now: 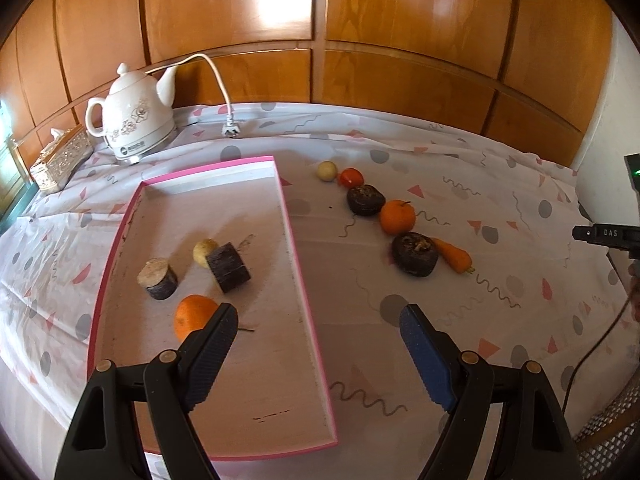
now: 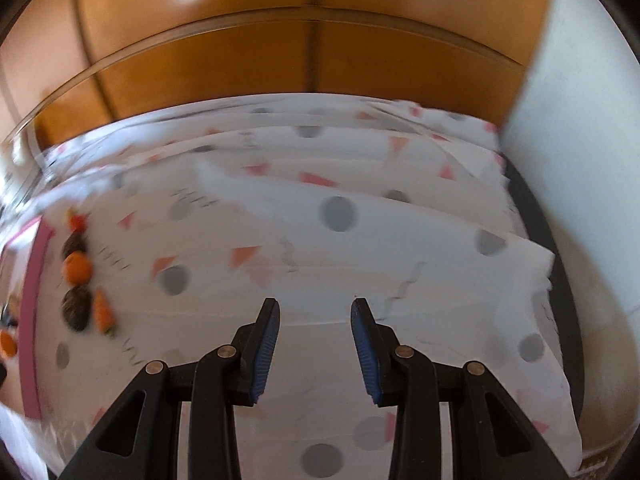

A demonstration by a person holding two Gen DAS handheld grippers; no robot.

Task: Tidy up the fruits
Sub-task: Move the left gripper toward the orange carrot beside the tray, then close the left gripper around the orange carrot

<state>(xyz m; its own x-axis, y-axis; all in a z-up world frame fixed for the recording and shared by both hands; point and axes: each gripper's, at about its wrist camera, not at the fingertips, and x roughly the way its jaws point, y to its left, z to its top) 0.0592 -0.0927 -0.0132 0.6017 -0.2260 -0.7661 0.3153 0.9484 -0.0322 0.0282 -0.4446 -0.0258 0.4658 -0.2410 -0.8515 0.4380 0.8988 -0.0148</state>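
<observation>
A pink-rimmed tray [image 1: 298,280] holds an orange [image 1: 192,314], a small potato [image 1: 204,252] and two dark cut pieces [image 1: 228,268]. Right of it a row lies on the cloth: a pale ball [image 1: 327,170], a tomato [image 1: 351,177], a dark round root [image 1: 365,199], a second orange [image 1: 397,217], another dark root [image 1: 414,254] and a carrot [image 1: 454,256]. My left gripper [image 1: 319,309] is open over the tray's right rim, holding nothing. My right gripper [image 2: 316,302] hovers over bare cloth with a narrow empty gap, the row [image 2: 78,268] far to its left.
A white kettle [image 1: 134,120] with its cord and plug [image 1: 230,130] stands at the back left beside a tissue box [image 1: 60,158]. Wooden panels [image 1: 320,20] back the table. A black device [image 1: 600,234] shows at the right edge. The right wrist view is blurred.
</observation>
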